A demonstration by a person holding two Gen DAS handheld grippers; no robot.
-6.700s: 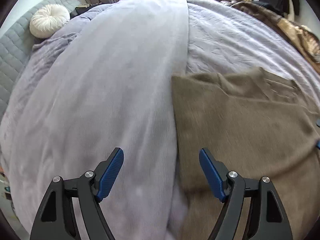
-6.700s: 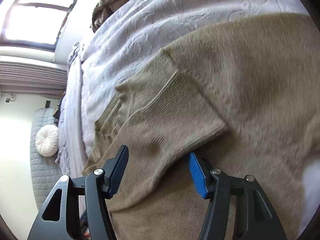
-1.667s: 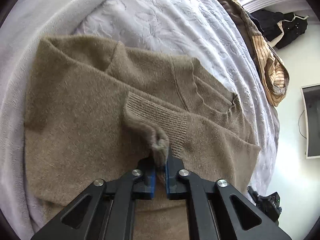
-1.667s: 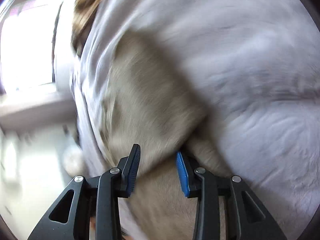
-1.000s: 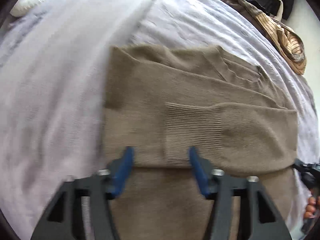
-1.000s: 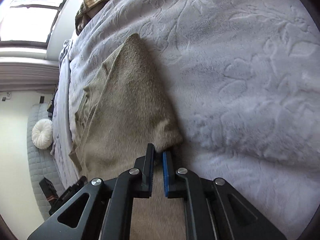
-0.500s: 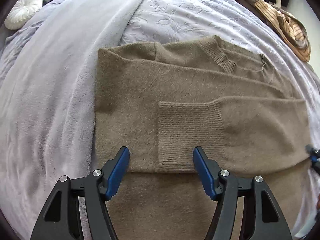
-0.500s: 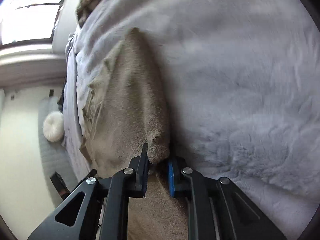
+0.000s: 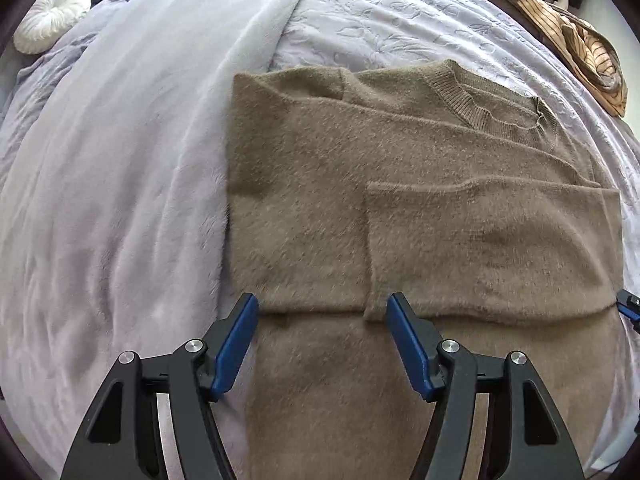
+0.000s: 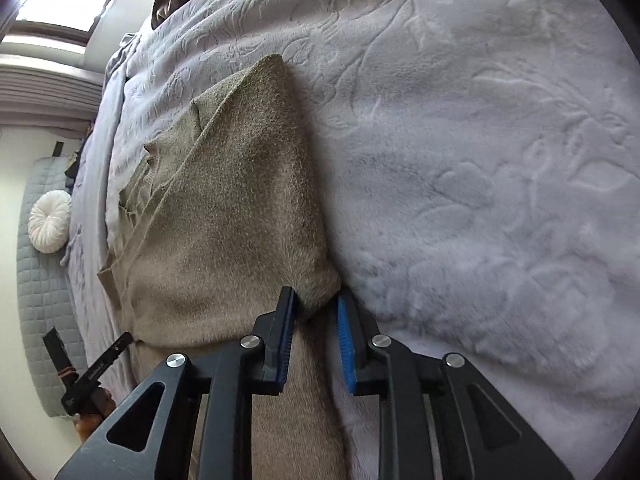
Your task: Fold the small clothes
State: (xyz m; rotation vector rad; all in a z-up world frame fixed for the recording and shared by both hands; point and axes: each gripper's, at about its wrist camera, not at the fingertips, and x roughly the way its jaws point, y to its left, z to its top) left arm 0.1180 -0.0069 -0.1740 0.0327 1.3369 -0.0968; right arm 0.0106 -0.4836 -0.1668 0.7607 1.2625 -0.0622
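A brown knit sweater [image 9: 360, 208] lies flat on the lilac bedspread [image 9: 120, 184], both sleeves folded across its chest. My left gripper [image 9: 322, 320] is open and empty, hovering just in front of the cuff of the top sleeve [image 9: 376, 240]. In the right wrist view the sweater [image 10: 232, 216] shows edge-on. My right gripper [image 10: 316, 312] is open a little, its jaws on either side of the folded right-hand corner of the sweater, no longer pinching it. Its tip shows at the right edge of the left wrist view [image 9: 628, 306].
A round white cushion [image 9: 52, 16] lies by the grey quilted headboard [image 10: 40, 280]. A striped brown garment [image 9: 580, 36] is heaped at the bed's far right. An embossed lilac blanket [image 10: 480, 160] spreads to the right of the sweater.
My left gripper let go of the sleeve cuff, opened and drew back. My right gripper, shut on the sweater's folded corner a second ago, has parted its jaws around it.
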